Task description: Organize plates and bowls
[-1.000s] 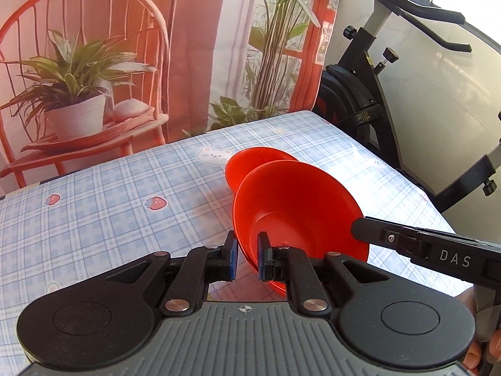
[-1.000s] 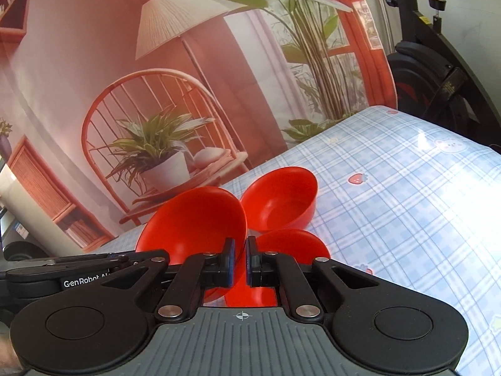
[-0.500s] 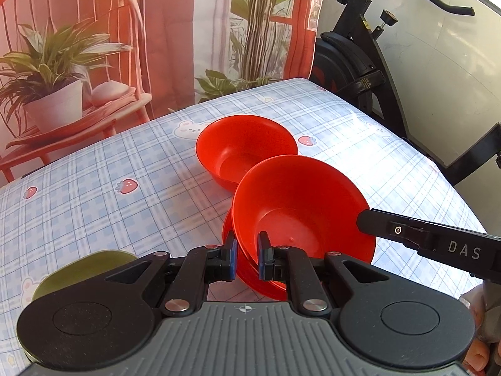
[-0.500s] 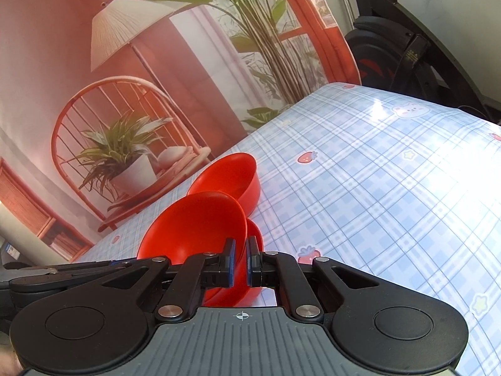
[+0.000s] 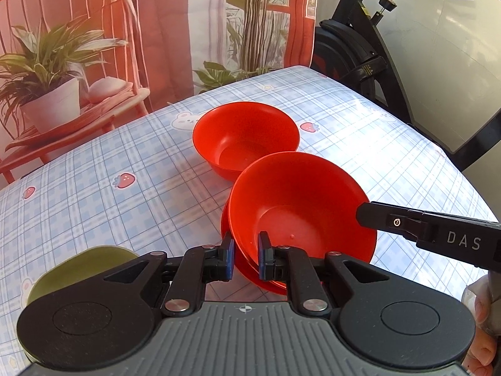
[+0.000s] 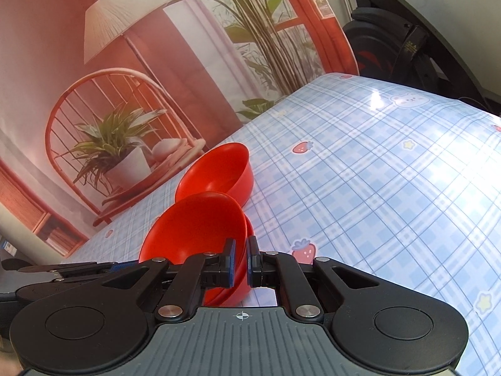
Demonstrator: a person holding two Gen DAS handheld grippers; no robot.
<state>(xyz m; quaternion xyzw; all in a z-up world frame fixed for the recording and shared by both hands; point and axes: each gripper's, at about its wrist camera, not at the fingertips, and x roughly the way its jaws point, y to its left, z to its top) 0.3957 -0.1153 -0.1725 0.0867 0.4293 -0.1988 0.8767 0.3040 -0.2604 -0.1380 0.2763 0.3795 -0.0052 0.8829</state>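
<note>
Left gripper (image 5: 245,258): we gripped the near rim of the top bowl (image 5: 300,200), fingers closed on it.
Right gripper (image 6: 240,261): we pinched the opposite rim.
Change: we had lowered that bowl from mid-air — now nested tilted in the red dish (image 5: 228,238) beneath.
Meaning: stacking nearly done, we judged — release remained.
Far bowl (image 5: 244,138): loose on the tablecloth (image 5: 94,169).
Writing: "DAS".

red bowl (image 5: 300,206) tilted atop stack, second bowl (image 5: 245,138) beside
</note>
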